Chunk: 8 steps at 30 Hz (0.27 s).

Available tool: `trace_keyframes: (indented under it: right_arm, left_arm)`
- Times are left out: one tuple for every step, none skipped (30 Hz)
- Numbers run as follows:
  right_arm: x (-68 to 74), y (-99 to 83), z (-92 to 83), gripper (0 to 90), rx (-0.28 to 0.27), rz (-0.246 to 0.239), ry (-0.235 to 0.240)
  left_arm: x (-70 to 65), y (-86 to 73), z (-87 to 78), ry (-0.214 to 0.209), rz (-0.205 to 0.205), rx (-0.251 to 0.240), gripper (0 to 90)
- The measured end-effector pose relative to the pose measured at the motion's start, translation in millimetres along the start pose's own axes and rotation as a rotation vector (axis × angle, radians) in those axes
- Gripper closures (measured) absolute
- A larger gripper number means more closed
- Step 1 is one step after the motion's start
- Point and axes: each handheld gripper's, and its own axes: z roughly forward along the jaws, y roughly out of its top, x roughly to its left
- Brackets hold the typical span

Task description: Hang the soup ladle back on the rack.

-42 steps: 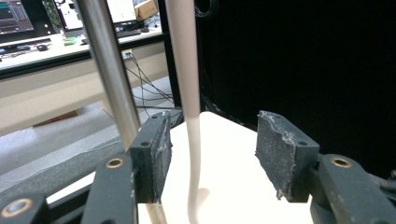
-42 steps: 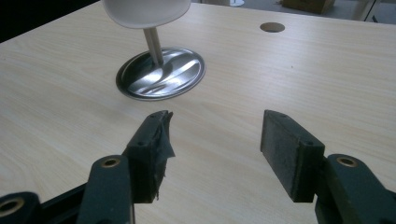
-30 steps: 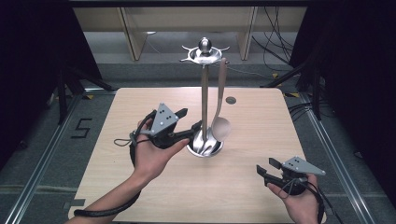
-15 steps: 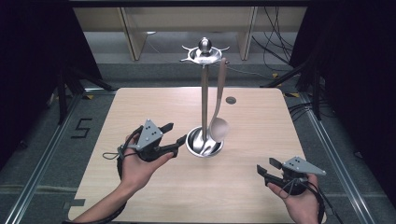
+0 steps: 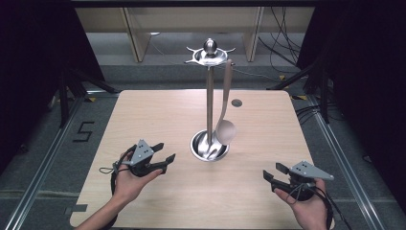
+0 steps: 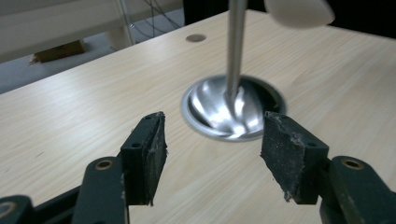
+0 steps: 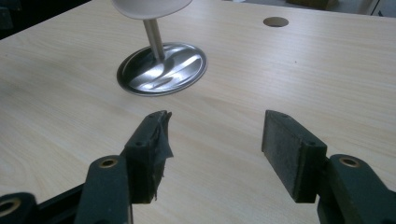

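- A steel stand [image 5: 209,96] rises from the middle of the wooden table [image 5: 158,110], and a pale spoon [image 5: 225,128] hangs from the hook ring at its top on the right, bowl down, just above the round base [image 5: 209,146].
- The left gripper [image 5: 161,154] sits in the person's hand at the near left, a little apart from the base. Its jaws are spread and empty; in the left gripper view the base [image 6: 232,107] lies in the gap ahead of them and the spoon's bowl [image 6: 299,10] is at the top edge.
- The right gripper [image 5: 271,174] rests low at the near right corner, well apart from the stand, jaws also spread with nothing between them.
- I'd judge the work is about the hanging spoon, with the left gripper the one placed to act.
- To do it well, I would raise that gripper to the level of the handle rather than the bowl, since the rounded bowl looks likely to slip.
- Come in from the near left with the jaws kept wide, so neither one knocks the pole.
- The spoon hangs free and may swing if nudged; close gently on the flat of the handle.
- If it is to come off, lift before pulling away, so the hook clears.
- The right gripper could steady the base if the stand rocks.
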Motion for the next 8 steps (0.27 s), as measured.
trace_keyframes:
  right_arm:
    - [-0.9,-0.1,0.4,41.5,-0.002,-0.009,-0.001]
    - [0.2,-0.3,0.2,41.2,0.005,0.012,0.001]
    - [0.2,-0.4,0.1,41.1,0.005,0.014,0.001]
    - [0.0,-0.4,0.2,40.9,0.003,0.014,0.0]
    - [0.0,-0.6,1.2,40.5,-0.011,0.021,0.009]
    - [-3.7,-0.3,1.3,40.1,-0.013,-0.019,-0.001]
    - [-4.4,-0.1,1.2,39.9,-0.016,-0.025,-0.008]
    - [-1.8,-0.3,-0.4,39.4,-0.001,0.019,-0.004]
  left_arm:
    - [3.5,-2.5,0.9,0.017,-0.006,0.009,39.5]
    - [5.2,-3.7,1.8,0.017,-0.008,0.011,39.5]
    - [6.8,-4.9,2.9,0.015,-0.002,0.013,39.5]
    - [6.4,-5.9,3.5,0.02,-0.009,0.022,39.5]
    - [6.5,-7.1,4.6,0.018,-0.004,0.028,39.6]
    - [6.4,-7.6,5.3,0.013,-0.001,0.03,39.7]
    - [5.3,-7.9,5.5,0.016,-0.003,0.036,39.7]
    - [5.4,-7.7,6.2,0.006,0.002,0.029,39.7]
